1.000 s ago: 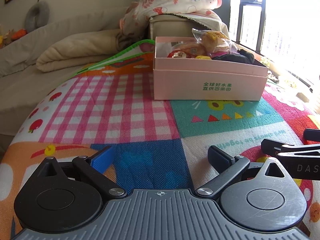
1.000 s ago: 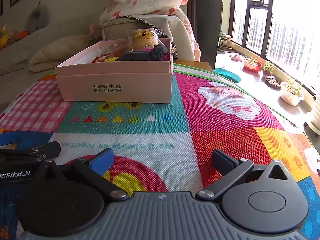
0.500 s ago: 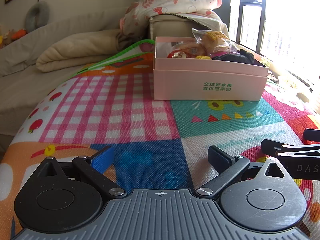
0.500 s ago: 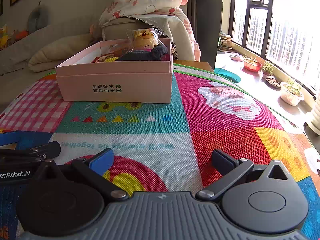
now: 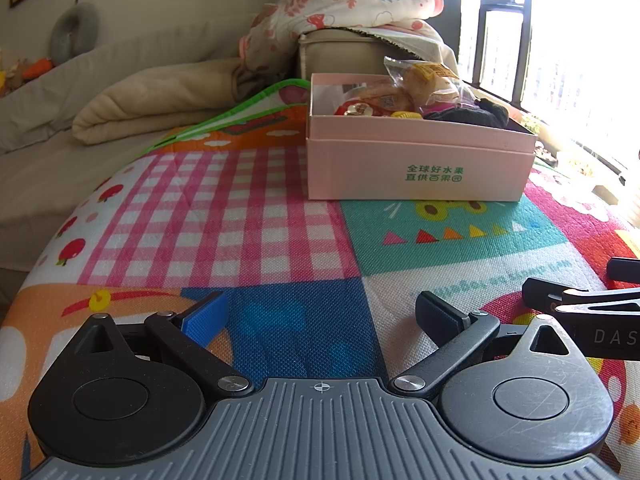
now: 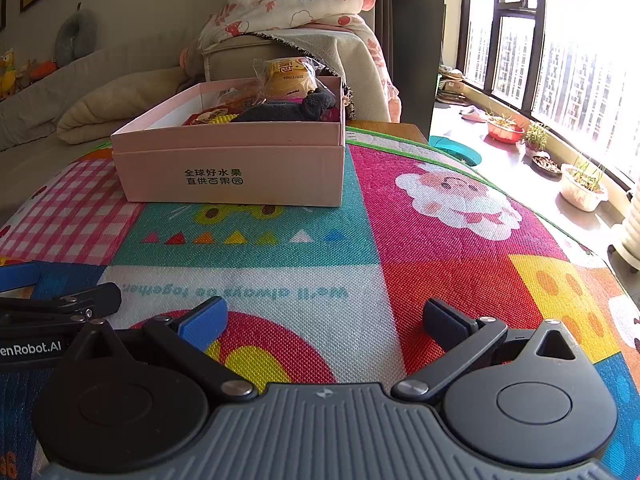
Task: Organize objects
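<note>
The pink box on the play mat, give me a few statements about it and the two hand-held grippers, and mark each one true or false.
1. The pink box is open at the top and holds items. True.
2. The left hand-held gripper is clamped on a snack packet. False: its jaws stand open with nothing between them.
3. A dark grey cloth item lies inside the box. True.
4. The box stands on the bare floor. False: it stands on the colourful play mat.
5. The right hand-held gripper is open and empty. True.
6. The wrapped yellow snack lies on the mat outside the box. False: it sits in the box, sticking up above the rim.
</note>
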